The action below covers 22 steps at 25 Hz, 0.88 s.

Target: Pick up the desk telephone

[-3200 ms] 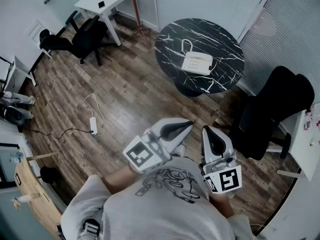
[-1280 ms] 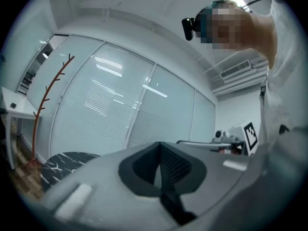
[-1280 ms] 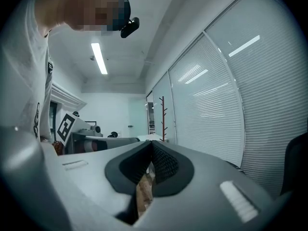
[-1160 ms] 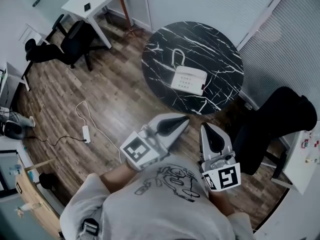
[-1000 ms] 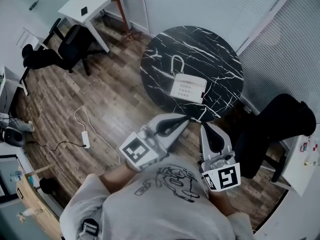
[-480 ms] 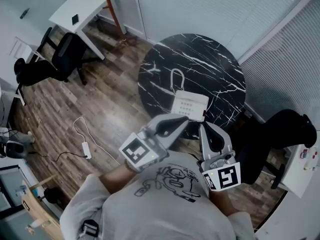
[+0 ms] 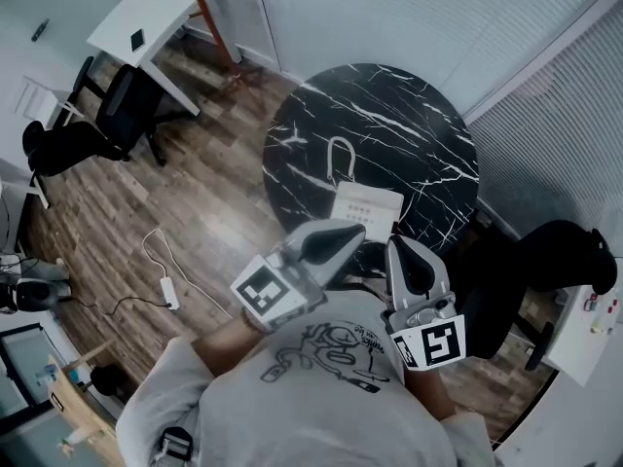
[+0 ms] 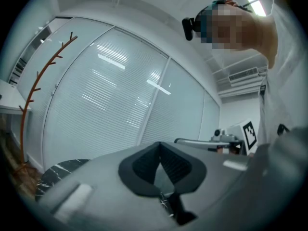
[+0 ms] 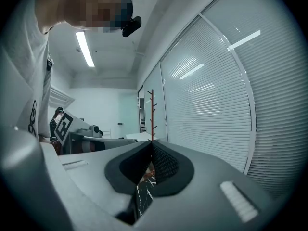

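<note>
While we hold the left tool (image 7: 356,232) and the right tool (image 7: 395,245) level at the near edge of the round black marble surface (image 7: 389,115), each has its jaws pressed together, empty. The white desk telephone (image 7: 368,200) lies on the surface's near part, just beyond their tips, seemingly untouched by either.

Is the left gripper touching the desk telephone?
Apart. Left gripper view: the left gripper is shut on nothing, only blinds ahead; in the head view it merely overlaps the desk telephone.
</note>
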Each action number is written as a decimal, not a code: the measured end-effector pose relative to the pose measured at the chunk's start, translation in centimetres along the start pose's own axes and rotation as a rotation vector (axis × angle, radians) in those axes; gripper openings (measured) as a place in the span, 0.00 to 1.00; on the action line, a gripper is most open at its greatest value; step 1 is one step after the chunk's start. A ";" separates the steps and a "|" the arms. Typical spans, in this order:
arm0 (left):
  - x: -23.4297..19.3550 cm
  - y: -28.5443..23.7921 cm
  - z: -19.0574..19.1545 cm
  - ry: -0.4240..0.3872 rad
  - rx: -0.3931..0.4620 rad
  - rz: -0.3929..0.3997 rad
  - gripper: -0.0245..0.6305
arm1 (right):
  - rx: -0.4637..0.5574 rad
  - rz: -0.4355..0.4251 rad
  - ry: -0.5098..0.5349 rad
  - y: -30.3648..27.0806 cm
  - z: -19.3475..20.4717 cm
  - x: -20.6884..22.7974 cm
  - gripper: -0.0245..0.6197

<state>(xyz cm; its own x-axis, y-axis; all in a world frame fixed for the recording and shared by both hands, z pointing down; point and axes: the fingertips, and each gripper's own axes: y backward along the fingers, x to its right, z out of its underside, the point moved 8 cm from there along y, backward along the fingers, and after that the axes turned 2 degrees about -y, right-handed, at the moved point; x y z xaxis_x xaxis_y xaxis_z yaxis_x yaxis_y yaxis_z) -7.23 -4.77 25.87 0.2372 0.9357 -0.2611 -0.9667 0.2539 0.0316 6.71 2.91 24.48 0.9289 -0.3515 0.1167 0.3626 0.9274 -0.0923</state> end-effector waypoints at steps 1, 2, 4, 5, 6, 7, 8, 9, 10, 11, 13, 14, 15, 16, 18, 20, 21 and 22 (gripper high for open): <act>-0.2 -0.2 0.0 -0.004 -0.006 -0.004 0.04 | -0.001 -0.003 -0.003 -0.1 -0.1 0.3 0.05; -0.3 -0.4 -0.2 -0.007 -0.006 -0.008 0.04 | -0.002 -0.007 -0.004 -0.1 -0.3 0.5 0.05; -0.3 -0.7 -0.7 -0.012 0.003 -0.012 0.04 | -0.007 -0.017 -0.003 -0.2 -0.5 0.9 0.05; -0.3 -0.8 -0.8 -0.012 0.003 -0.015 0.04 | -0.011 -0.021 -0.002 -0.2 -0.6 1.1 0.05; -0.3 -1.0 -0.8 -0.010 0.000 -0.018 0.04 | -0.014 -0.024 -0.002 -0.3 -0.5 1.3 0.05; -0.3 -1.2 -0.8 -0.009 -0.003 -0.020 0.04 | -0.017 -0.025 -0.001 -0.3 -0.5 1.6 0.05; -0.4 -1.5 -0.7 -0.007 -0.006 -0.023 0.04 | -0.020 -0.025 -0.002 -0.3 -0.4 1.8 0.05; -0.5 -1.6 -0.5 -0.005 -0.009 -0.026 0.04 | -0.022 -0.025 -0.004 -0.4 -0.3 2.1 0.05; -0.6 -1.7 -0.4 -0.004 -0.013 -0.030 0.04 | -0.024 -0.025 -0.007 -0.5 -0.2 2.2 0.05; -0.7 -1.8 -0.3 -0.001 -0.017 -0.033 0.04 | -0.028 -0.025 -0.009 -0.6 -0.1 2.4 0.05; -1.0 -1.9 0.0 0.006 -0.022 -0.037 0.04 | -0.037 -0.028 -0.015 -0.8 0.3 2.7 0.05; -1.1 -1.9 0.1 0.006 -0.022 -0.038 0.04 | -0.040 -0.029 -0.017 -0.9 0.5 2.8 0.05; -1.3 -1.9 0.2 0.003 -0.023 -0.039 0.04 | -0.042 -0.030 -0.018 -1.0 0.6 2.9 0.05; -1.4 -2.0 0.4 0.000 -0.024 -0.040 0.04 | -0.045 -0.030 -0.019 -1.0 0.8 3.0 0.05; -1.5 -2.1 0.8 -0.003 -0.032 -0.042 0.04 | -0.052 -0.029 -0.021 -0.9 1.2 3.2 0.05; -1.6 -2.1 1.2 -0.007 -0.043 -0.040 0.04 | -0.059 -0.027 -0.024 -0.9 1.5 3.4 0.05; -1.6 -2.1 1.4 -0.008 -0.047 -0.039 0.04 | -0.063 -0.026 -0.026 -0.9 1.7 3.4 0.05; -1.7 -2.0 1.6 -0.006 -0.051 -0.039 0.04 | -0.067 -0.025 -0.027 -0.9 1.8 3.3 0.05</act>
<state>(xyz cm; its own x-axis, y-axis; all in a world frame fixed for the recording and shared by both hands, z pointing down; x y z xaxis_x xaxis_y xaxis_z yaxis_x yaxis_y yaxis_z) -5.51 -6.46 27.77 0.2748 0.9270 -0.2554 -0.9604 0.2772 -0.0273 9.36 1.16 26.73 0.9175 -0.3698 0.1464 0.3905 0.9074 -0.1552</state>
